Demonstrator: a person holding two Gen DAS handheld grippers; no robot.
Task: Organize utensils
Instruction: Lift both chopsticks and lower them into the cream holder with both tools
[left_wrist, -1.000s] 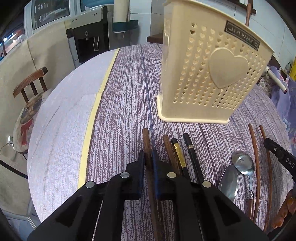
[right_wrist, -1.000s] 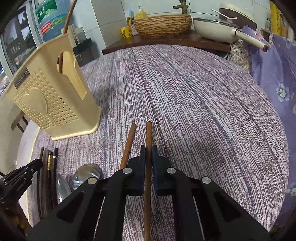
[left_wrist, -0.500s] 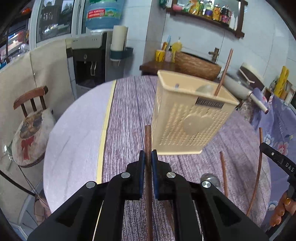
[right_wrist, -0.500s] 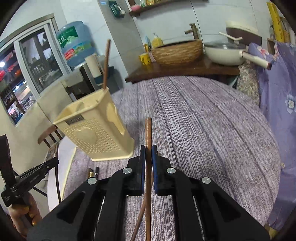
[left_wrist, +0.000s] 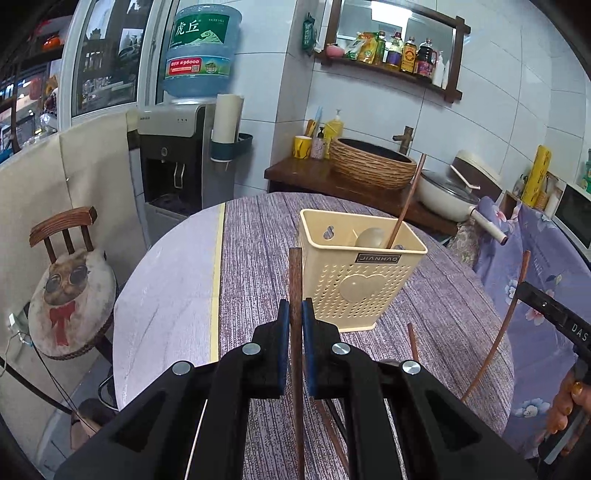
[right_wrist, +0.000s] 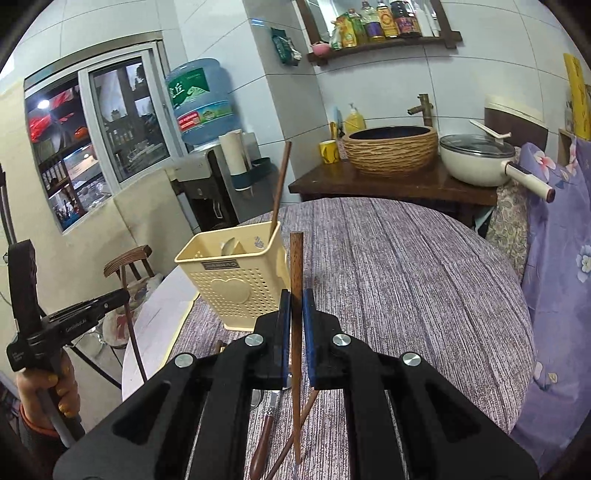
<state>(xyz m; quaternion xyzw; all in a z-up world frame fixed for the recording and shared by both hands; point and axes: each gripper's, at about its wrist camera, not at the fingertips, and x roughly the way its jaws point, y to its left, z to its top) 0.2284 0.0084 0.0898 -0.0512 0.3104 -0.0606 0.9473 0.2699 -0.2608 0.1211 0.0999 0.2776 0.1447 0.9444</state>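
above the table (left_wrist: 255, 258), left claw (left_wrist: 294, 317) and right claw (right_wrist: 295, 302) tilt downward, each clamped on a wooden chopstick (left_wrist: 295, 280)

Chopstick (right_wrist: 296, 280) in right claw (right_wrist: 295, 325)

The utensil basket (left_wrist: 360, 280) stands on the desk (left_wrist: 258, 258), near its middle. One chopstick (left_wrist: 404, 205) stands in the basket and leans toward the far edge. More utensils (right_wrist: 264, 439) lie on the desk at the near edge. A chair (left_wrist: 68, 280) stands beside the left edge.
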